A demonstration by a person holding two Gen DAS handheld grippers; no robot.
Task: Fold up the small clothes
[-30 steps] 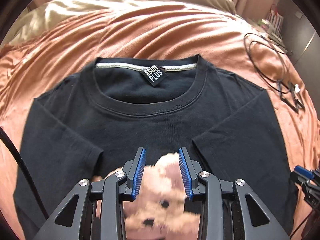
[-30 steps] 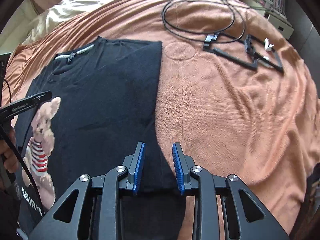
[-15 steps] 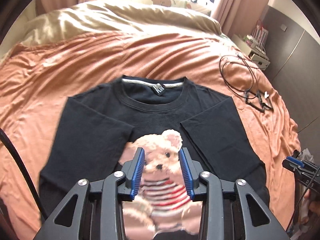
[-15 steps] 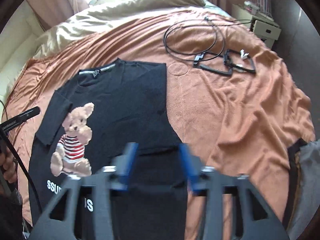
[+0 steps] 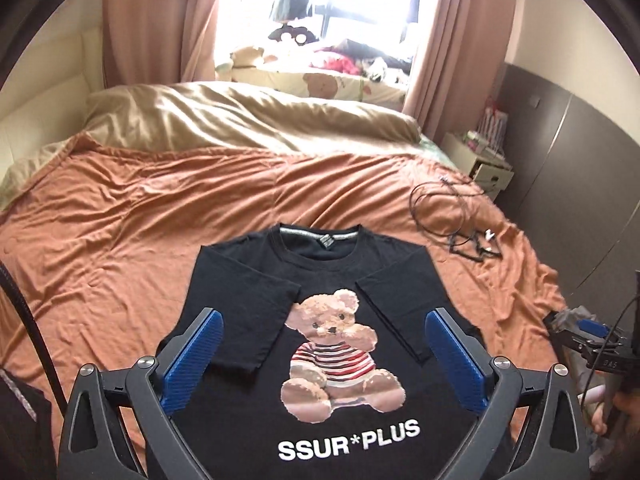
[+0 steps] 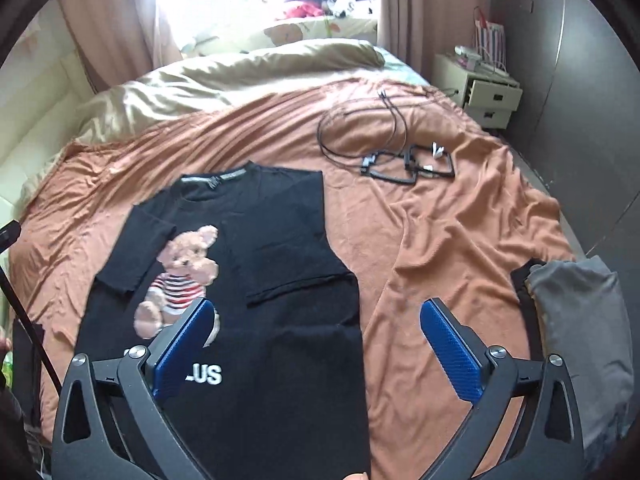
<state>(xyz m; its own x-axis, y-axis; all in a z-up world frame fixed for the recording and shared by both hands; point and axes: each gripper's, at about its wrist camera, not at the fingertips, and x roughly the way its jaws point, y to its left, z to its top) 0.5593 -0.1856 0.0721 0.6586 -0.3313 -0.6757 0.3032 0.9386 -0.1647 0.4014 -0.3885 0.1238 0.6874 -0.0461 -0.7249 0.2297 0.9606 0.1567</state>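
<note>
Holding both the left gripper (image 5: 322, 354) and right gripper (image 6: 316, 344) spread wide and empty, we see the black shirt (image 5: 320, 320) flat on the bed (image 5: 140, 232), collar-to-hem axis running away from us, left gripper centred over it.

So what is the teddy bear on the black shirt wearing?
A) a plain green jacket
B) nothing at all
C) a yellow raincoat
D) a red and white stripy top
D: on the black T-shirt lying on the bed, the printed teddy bear has a top with red and white stripes across its tummy, seen in both wrist views.
</note>
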